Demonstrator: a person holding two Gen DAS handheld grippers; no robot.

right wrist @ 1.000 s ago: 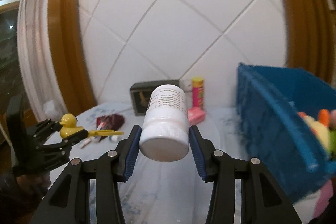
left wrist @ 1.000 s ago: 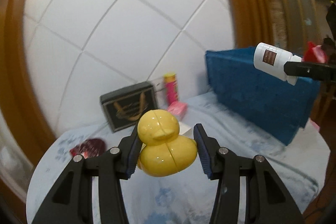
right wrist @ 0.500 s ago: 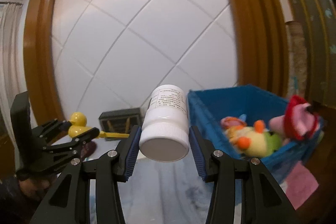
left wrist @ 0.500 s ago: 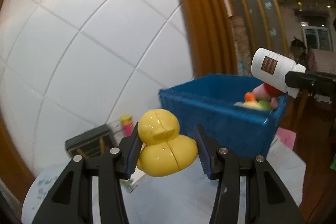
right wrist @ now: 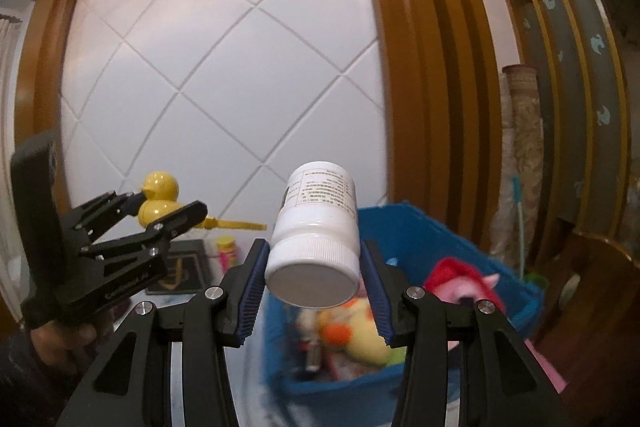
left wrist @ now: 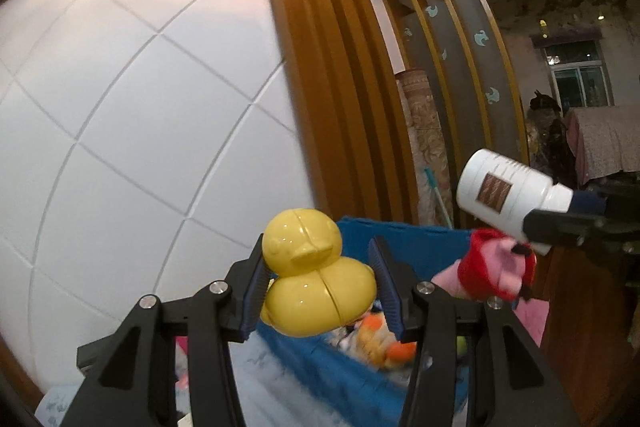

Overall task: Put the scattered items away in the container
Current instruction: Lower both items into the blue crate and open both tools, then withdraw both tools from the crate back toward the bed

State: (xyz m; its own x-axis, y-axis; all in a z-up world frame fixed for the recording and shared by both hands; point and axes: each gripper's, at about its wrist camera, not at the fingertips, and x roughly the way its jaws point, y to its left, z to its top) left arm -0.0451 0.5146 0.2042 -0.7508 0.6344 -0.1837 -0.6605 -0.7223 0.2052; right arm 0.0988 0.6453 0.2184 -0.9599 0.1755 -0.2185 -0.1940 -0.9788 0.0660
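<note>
Largest before us is the white panelled wall with diagonal grooves [right wrist: 224, 75], framed by ribbed brown wooden trim [right wrist: 432, 67]. Below it we see the pale patterned tabletop [left wrist: 260, 367], and on it the deep blue plastic bin [right wrist: 448, 239], its rim near both of our tools. Inside the bin lie a red and pink plush toy [right wrist: 460, 283] and a yellow and orange soft toy [right wrist: 360, 339], both blurred. Farther back on the tabletop a flat black box with a gold emblem [right wrist: 184, 267] stands against the wall, with a small pink bottle with a yellow cap [right wrist: 226, 251] just beside it.

Our left gripper [left wrist: 318, 287] has its jaws clamped on the glossy yellow plastic duck [left wrist: 316, 283], held in the air above the near edge of the bin; a thin yellow handle juts from the duck in the right wrist view.

Our right gripper [right wrist: 312, 291] has its jaws clenched on the white plastic pill bottle with a ribbed cap [right wrist: 316, 239], cap toward the camera, held in the air over the bin.
</note>
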